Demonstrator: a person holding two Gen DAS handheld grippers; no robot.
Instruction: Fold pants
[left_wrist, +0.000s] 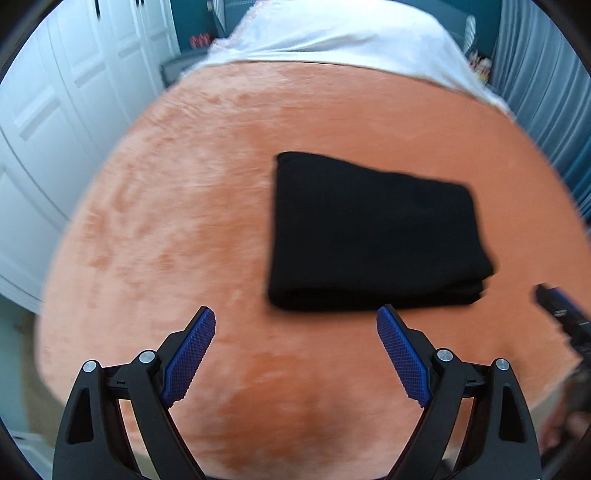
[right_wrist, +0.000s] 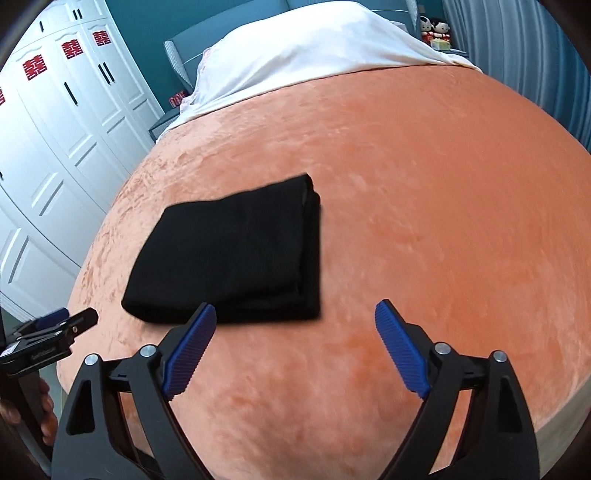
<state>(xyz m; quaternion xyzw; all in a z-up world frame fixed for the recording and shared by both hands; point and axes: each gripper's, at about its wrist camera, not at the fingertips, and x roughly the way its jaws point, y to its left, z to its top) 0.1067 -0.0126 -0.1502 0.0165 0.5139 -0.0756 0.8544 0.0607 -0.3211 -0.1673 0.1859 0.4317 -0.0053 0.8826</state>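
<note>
On the bed (left_wrist: 221, 221), the pants (left_wrist: 373, 236) lie folded. Left gripper (left_wrist: 295, 354) and right gripper (right_wrist: 295, 350) gape empty; folding looks finished, needing only withdrawal.

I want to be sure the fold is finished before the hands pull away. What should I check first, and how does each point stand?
1. Black pants folded into a compact rectangle: ok.
2. Pants lie flat on the orange blanket: ok.
3. Left gripper jaws open, nothing between them: ok.
4. Right gripper jaws open, nothing between them: ok.
5. Layers aligned at the edges: roughly ok, slight stagger.
6. Underside free of creases: cannot tell.
</note>
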